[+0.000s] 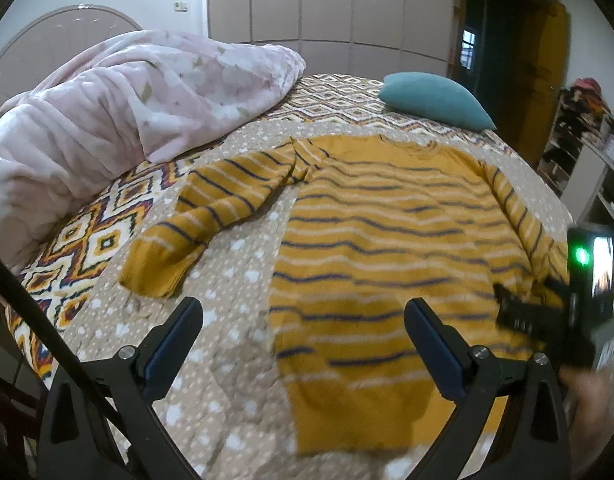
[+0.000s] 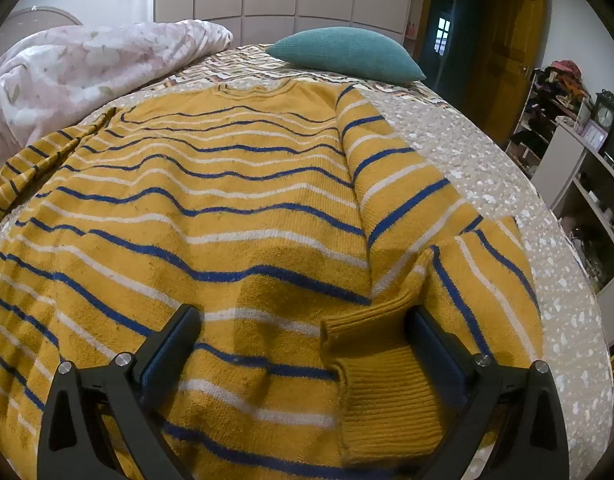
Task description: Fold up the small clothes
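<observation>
Mustard-yellow knit with blue and white stripes is filling both of my views: the sweater (image 2: 211, 208) is lying flat, neck away from me, on the patterned bedspread (image 1: 235, 380). My left gripper (image 1: 303, 320) is hovering above the spread at the sweater's left edge, its 2 fingers spread wide and gripping nothing. My right gripper (image 2: 303, 328) is hanging low over the lower right part of the garment, fingers likewise wide apart. The right sleeve (image 2: 391, 184) is lying folded back on itself, and its ribbed cuff (image 2: 383, 384) is sitting between those fingers, against the inner face of the right one. The left sleeve (image 1: 211, 208) is stretching out sideways onto the spread. A teal pillow (image 2: 347, 56) and a pink floral duvet (image 1: 119, 108) are resting farther up the bed.
</observation>
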The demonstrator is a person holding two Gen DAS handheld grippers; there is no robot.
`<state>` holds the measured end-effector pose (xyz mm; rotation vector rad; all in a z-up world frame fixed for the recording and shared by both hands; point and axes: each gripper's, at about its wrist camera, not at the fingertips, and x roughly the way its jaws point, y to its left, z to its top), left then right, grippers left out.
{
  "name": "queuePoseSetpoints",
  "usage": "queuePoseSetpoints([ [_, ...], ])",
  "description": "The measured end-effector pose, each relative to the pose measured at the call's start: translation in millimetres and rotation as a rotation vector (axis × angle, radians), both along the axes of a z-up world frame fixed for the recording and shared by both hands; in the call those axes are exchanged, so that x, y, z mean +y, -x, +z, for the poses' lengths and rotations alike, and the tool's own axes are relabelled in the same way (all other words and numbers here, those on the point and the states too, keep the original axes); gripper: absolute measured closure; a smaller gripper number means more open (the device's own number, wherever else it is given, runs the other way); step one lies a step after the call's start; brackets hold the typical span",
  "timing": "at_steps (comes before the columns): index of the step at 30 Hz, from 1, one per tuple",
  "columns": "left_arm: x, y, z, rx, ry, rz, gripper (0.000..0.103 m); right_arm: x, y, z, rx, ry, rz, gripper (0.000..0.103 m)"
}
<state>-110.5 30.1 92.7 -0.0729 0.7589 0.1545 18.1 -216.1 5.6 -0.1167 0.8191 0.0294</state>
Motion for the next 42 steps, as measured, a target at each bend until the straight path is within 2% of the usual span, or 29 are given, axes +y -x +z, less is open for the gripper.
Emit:
queuePoseSetpoints([
  [2,6.6,8.5,-6.5,0.009,-0.002,-0.012,0.003,-1.5,1.0,0.1,-0.024,-0.001,0.0,0.0],
  [4,16.0,16.1,-13.2,0.023,0.01,-0.006,0.003,-2.6,0.5,0.0,-0.008,-0.012,0.002,0.0],
  [7,38.1,25.3,-19.6,0.048,0.061,0.031,0.003,-0.8,0.7,-0.2,0.01,-0.008,0.003,0.0],
  [12,59.3,41.6,-16.0,0.02,0.126,0.073,0.003,-0.1,0.7,0.0,0.01,-0.003,0.002,0.0],
  [15,69.1,43.7,-11.7,0.007,0.124,0.095,0.003,-2.0,1.4,0.6,-0.001,0.005,0.003,0.0],
  [20,98.5,44.0,-6.3,-0.021,0.094,0.159,0.003,-2.9,1.5,1.2,0.058,-0.016,0.005,0.0],
  [21,105.3,43.2,-6.7,-0.021,0.078,0.174,0.003,-1.6,0.7,0.9,0.08,-0.025,0.005,0.0],
  [24,133.4,40.8,-12.6,0.01,0.044,0.247,0.003,-1.5,2.4,2.7,0.066,-0.029,0.006,0.0],
  [27,146.8,42.5,-21.1,0.02,0.109,0.275,0.003,2.5,6.2,4.3,0.033,0.004,0.002,0.0],
  [30,141.5,38.9,-30.0,0.03,0.209,0.25,0.003,3.0,1.9,5.6,0.065,0.004,0.03,0.001],
  [31,134.7,36.0,-32.3,0.035,0.239,0.223,0.003,0.2,1.7,9.7,0.068,-0.01,0.051,0.01],
  [32,126.2,33.3,-33.5,0.041,0.249,0.189,0.003,-6.2,4.7,18.7,0.048,-0.027,0.061,0.033],
  [34,109.5,27.7,-35.9,0.05,0.245,0.13,0.003,-32.9,22.9,49.2,-0.029,-0.135,0.067,0.056],
  [36,95.2,23.0,-38.8,0.056,0.227,0.09,0.003,-65.7,48.7,78.1,-0.153,-0.167,0.019,0.054],
  [37,89.2,19.9,-42.0,0.055,0.225,0.074,0.003,-78.1,56.3,85.2,-0.181,-0.153,-0.009,0.046],
  [38,85.7,17.8,-44.0,0.053,0.232,0.067,0.003,-92.4,61.0,88.4,-0.176,-0.151,-0.027,0.038],
  [42,76.2,11.9,-50.6,0.041,0.298,0.038,0.003,-122.6,62.0,74.6,-0.024,-0.165,-0.053,0.038],
])
